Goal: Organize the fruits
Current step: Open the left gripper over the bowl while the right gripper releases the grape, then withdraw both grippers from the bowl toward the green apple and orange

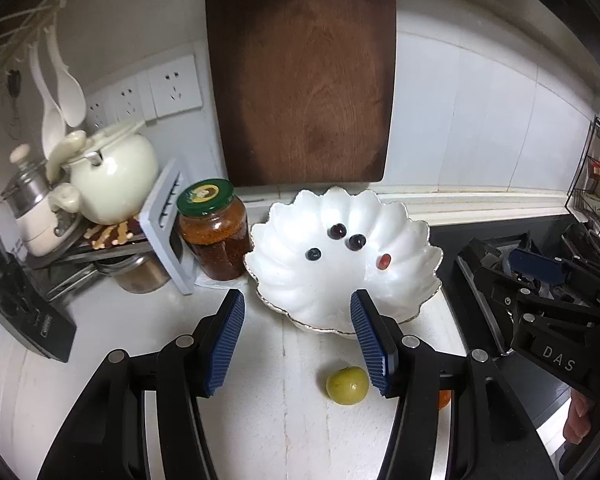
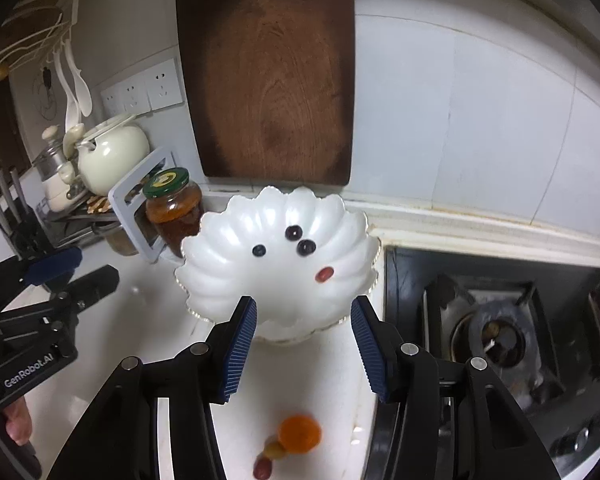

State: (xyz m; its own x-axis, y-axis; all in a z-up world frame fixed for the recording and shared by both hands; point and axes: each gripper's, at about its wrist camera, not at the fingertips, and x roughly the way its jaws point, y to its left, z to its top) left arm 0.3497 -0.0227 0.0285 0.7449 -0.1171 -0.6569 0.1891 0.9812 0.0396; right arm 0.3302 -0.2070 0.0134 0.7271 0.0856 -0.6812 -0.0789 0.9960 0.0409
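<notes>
Both grippers stood released, nothing between the pads. The green fruit [image 1: 347,385] lay on the counter [image 1: 260,420] below the left gripper [image 1: 297,344], just inside its right jaw. The orange [image 2: 300,433] lay centred below the right gripper [image 2: 303,346]. The bowl [image 1: 404,300] sat just ahead of both. Each hand seemed nearest its own fruit.

Both grippers tilt downward side by side, each held from below by a hand. The left gripper [image 1: 298,336] has its jaws apart with nothing between the blue pads; the right gripper [image 2: 304,344] likewise stands parted and empty
</notes>
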